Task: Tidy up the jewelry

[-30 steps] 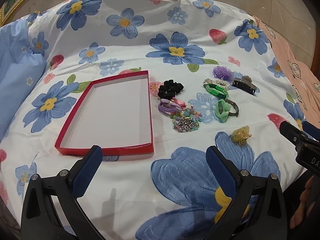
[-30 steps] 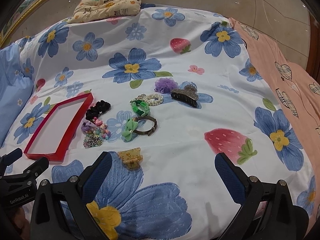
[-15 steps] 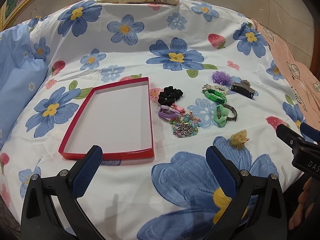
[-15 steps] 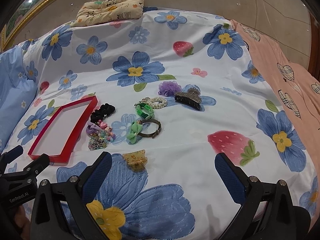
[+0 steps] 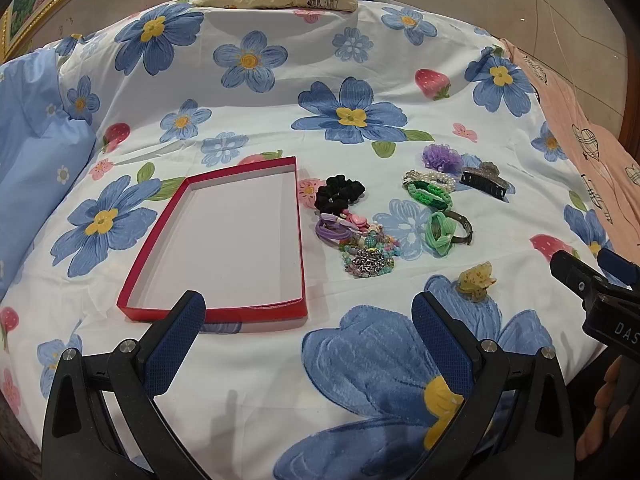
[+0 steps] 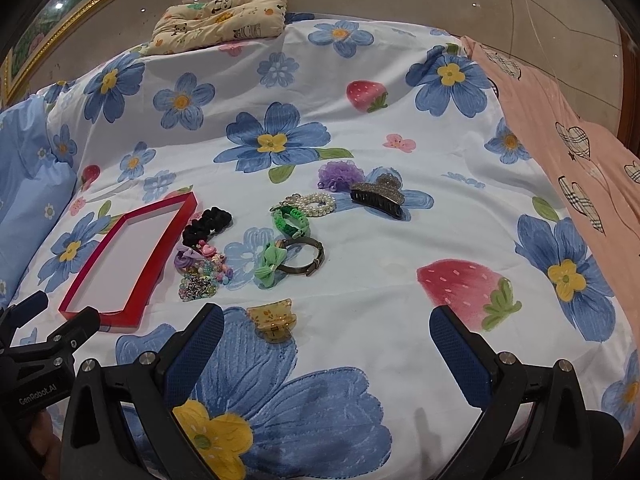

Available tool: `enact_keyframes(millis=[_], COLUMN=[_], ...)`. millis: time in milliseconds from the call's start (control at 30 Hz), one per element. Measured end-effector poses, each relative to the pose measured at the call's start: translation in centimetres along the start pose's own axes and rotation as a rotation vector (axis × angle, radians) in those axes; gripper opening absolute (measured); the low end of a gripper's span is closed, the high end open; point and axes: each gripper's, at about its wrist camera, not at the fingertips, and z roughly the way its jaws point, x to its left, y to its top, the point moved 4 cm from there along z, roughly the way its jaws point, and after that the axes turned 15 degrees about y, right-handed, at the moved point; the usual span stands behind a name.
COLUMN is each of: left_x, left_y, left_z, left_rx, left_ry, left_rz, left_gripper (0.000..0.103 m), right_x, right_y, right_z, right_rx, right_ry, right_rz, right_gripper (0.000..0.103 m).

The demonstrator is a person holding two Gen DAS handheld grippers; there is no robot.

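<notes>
Holding both tongs released over the bedspread [image 6: 400, 240]: my left gripper [image 5: 308, 340], my right gripper [image 6: 326, 354]. Yellow clip [image 6: 273, 322] just ahead of the right one at 11 o'clock. Red tray [image 5: 216, 312] just past the left one; hair ties and bracelets [image 5: 360, 236] beside it at 3 o'clock.

Red tray [image 5: 212, 312]: shallow, rectangular, white inside, empty, flat. All else lies right of tray.
Black scrunchie [image 5: 339, 195] just beside tray's far right corner.
Purple hair ties [image 5: 332, 230] and beaded bracelets [image 5: 370, 254] heaped nearer.
Green braided bracelet [image 5: 430, 195] touching pearl bracelet [image 5: 434, 178].
Purple pompom [image 5: 442, 158] farther.
Dark claw clip [image 5: 486, 182] farthest right.
Green bow band [image 5: 444, 232].
Amber claw clip [image 5: 476, 280] apart, nearest.
</notes>
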Motion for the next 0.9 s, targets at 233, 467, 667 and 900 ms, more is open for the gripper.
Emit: enact_keyframes(millis=[233, 467, 667, 900], left_x=[0.0, -0.4, -1.1, -1.7], left_y=[0.4, 0.9, 1.7, 4.8], left_z=[0.4, 2.5, 4.3, 6.0], left_rx=[0.021, 0.086, 0.102, 0.079], left_ry=[-0.025, -0.038, -0.060, -0.109], left_rz=[-0.008, 0.021, 0.069, 0.118], left_gripper=[0.103, 0.103, 0.103, 0.097], right_x=[-0.1, -1.3, -1.9, -2.6], right_y=[-0.1, 0.2, 1.3, 3.1], right_z=[0.2, 1.2, 2.2, 5.0], right_rx=[0.002, 0.017, 0.021, 0.073], right_ry=[0.018, 0.130, 0.171, 0.232], right_rz=[0.015, 0.092, 0.100, 0.128], right_gripper=[0.103, 0.102, 0.099, 0.063])
